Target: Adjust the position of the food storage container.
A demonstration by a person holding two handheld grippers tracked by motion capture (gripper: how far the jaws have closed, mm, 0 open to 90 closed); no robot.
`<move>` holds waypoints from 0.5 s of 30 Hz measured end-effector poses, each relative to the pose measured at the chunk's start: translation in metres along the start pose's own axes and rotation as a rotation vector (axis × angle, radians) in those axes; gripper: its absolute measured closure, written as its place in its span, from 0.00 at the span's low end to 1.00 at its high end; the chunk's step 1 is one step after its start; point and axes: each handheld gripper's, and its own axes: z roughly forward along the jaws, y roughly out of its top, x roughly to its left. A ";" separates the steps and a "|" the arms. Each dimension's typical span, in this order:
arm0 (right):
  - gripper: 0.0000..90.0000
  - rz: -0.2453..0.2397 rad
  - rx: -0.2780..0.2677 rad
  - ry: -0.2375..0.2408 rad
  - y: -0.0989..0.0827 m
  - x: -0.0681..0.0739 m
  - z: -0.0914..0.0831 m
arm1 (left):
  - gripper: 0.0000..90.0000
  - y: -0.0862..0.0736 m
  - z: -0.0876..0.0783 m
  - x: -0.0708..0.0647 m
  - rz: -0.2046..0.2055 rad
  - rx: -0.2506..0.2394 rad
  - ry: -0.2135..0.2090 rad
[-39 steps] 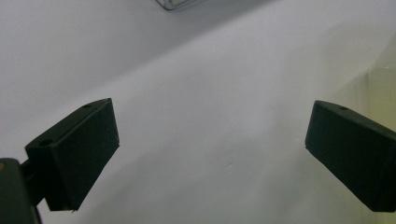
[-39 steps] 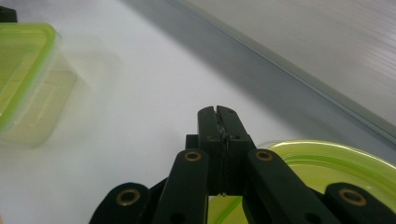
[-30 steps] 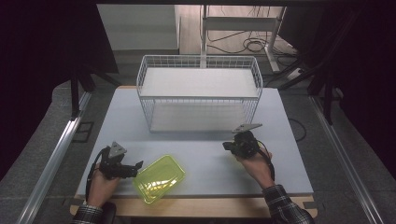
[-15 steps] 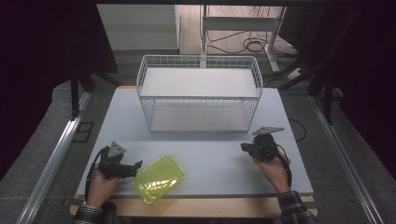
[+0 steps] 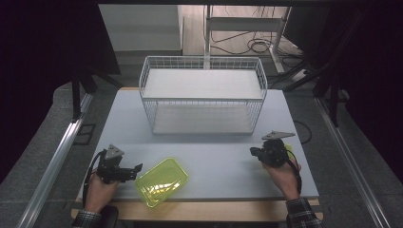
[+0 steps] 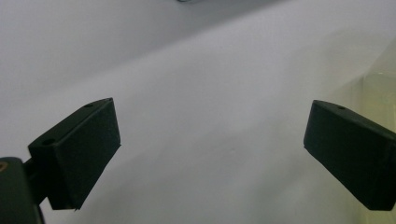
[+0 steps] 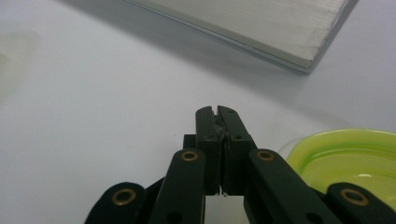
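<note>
High view: the left gripper rests on the grey table at about 7 o'clock, jaws spread and pointing toward 3 o'clock at the yellow-green tray, which lies just beside them at the table's near edge, around 6 o'clock. The right gripper sits at about 4 o'clock, well apart from that tray, with something yellow-green partly hidden under it. A white wire basket stands at 12 o'clock, empty as far as can be seen

Left gripper view: the two black jaws stand wide apart with nothing between them but bare table; a pale yellow-green rim of the tray shows at 3 o'clock, just beyond the right-hand jaw

Right gripper view: the jaws are pressed together and pinch nothing; a yellow-green dish lies at 4 o'clock, close beside them, and the basket's base lies at 1 o'clock

The step in hand looks like the approach before a grasp on the tray. The next move calls for sliding the open left jaws over the tray's near rim, one jaw inside and one outside, then closing; the thin, slick rim could slip or tip
</note>
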 end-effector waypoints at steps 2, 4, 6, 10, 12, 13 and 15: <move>0.95 -0.007 -0.007 0.003 0.000 0.003 0.000 | 0.04 -0.005 -0.005 0.001 -0.020 0.003 -0.009; 0.93 -0.014 -0.011 0.002 0.000 0.005 0.000 | 0.04 -0.010 -0.012 0.002 -0.039 0.005 -0.029; 0.90 -0.021 -0.014 0.003 0.001 0.007 -0.001 | 0.05 -0.013 -0.016 0.002 -0.046 -0.002 -0.042; 0.85 -0.030 -0.021 0.005 0.001 0.011 -0.001 | 0.11 -0.022 -0.029 -0.003 -0.039 0.000 -0.054; 0.80 -0.041 -0.024 0.009 0.001 0.014 0.000 | 0.23 -0.027 -0.038 -0.008 -0.021 -0.001 -0.075; 0.78 -0.041 -0.024 0.012 0.001 0.015 0.000 | 0.29 -0.027 -0.038 -0.008 -0.021 -0.001 -0.075; 0.77 -0.045 -0.023 0.014 0.001 0.016 0.001 | 0.37 -0.030 -0.044 -0.011 -0.010 -0.013 -0.101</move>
